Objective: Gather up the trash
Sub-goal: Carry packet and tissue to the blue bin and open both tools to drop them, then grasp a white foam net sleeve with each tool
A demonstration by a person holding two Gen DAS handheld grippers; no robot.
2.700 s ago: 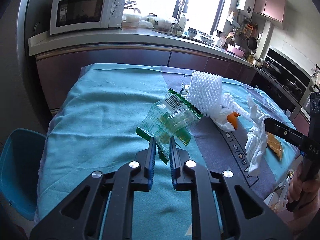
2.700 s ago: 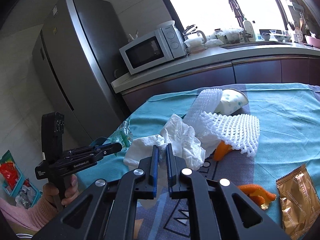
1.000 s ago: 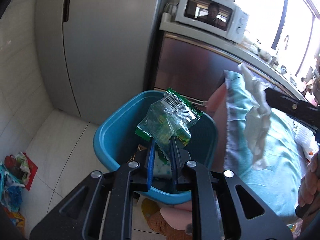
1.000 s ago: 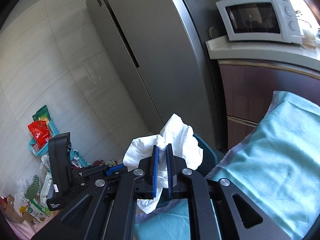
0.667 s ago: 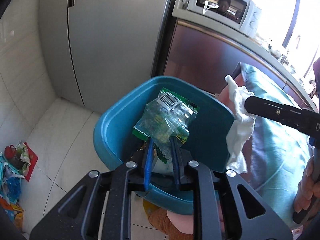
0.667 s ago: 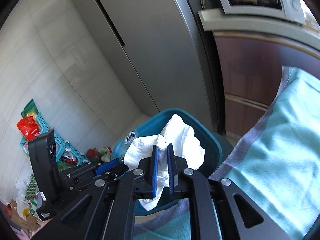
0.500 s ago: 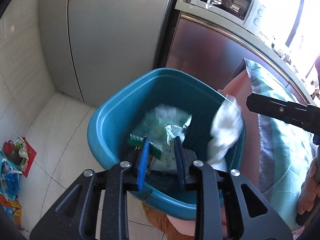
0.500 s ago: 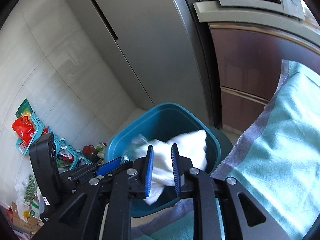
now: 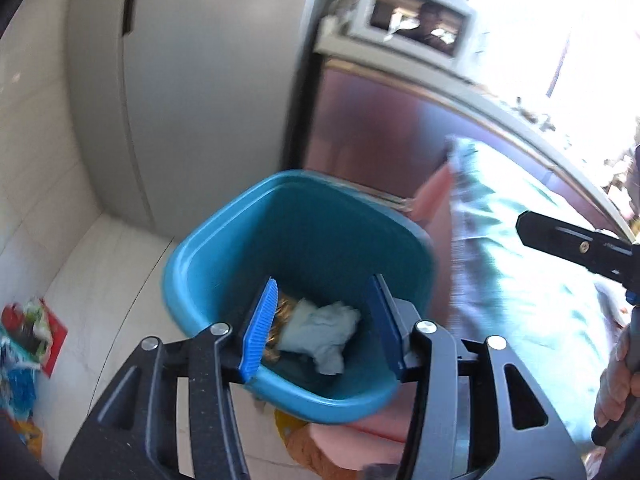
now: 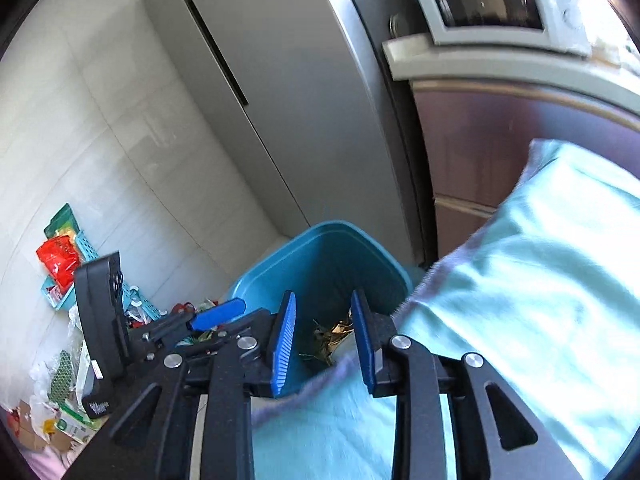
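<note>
Both the left tool (image 9: 324,320) and right tool (image 10: 324,340) tilt down over the bin (image 9: 224,248), jaws opening, seemingly empty.

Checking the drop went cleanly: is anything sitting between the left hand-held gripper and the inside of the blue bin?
Nothing visible does. The left hand-held gripper hangs over the blue bin, jaws opening and empty; the white tissue already lies inside on the bottom.
</note>
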